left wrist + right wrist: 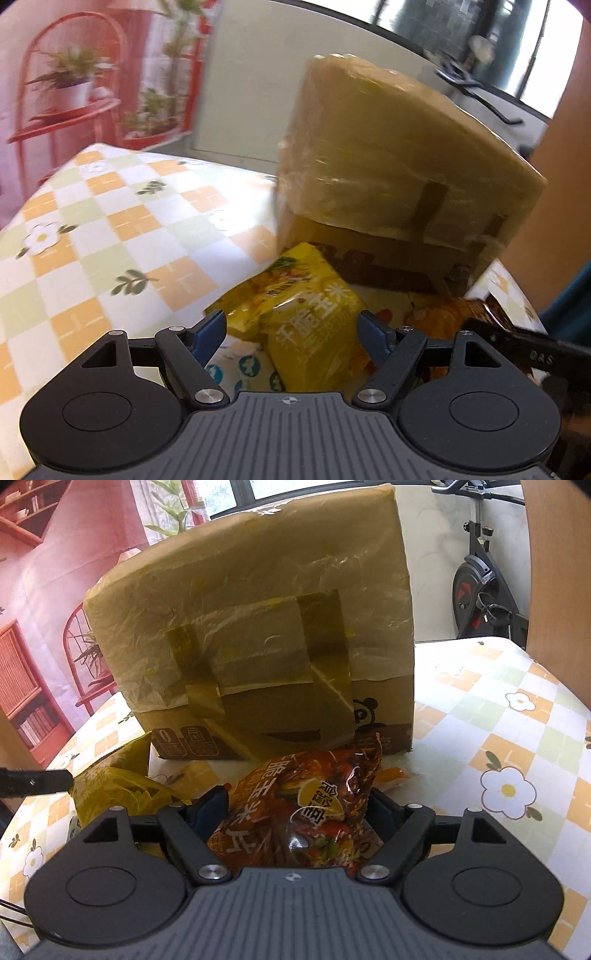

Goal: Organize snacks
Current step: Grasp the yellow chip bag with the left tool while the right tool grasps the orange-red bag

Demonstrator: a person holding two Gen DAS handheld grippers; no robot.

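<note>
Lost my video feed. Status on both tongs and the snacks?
Left tongs open, straddling yellow snack bag. Right tongs open around brown snack bag. Taped cardboard box stands right behind both.

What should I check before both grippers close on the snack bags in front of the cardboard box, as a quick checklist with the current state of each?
1. Yellow snack bag sits between the left gripper fingers: ok.
2. Left jaws open wide enough to span the bag: ok.
3. Dark red snack bag sits between the right gripper fingers: ok.
4. Right jaws open, not yet pinching the bag: ok; the right-hand finger is partly hidden behind it.
5. Each gripper would catch only one bag: cannot tell; other packets lie under and beside the two bags.
6. Cardboard box clear of both grippers: ok, it stands behind the bags.
</note>
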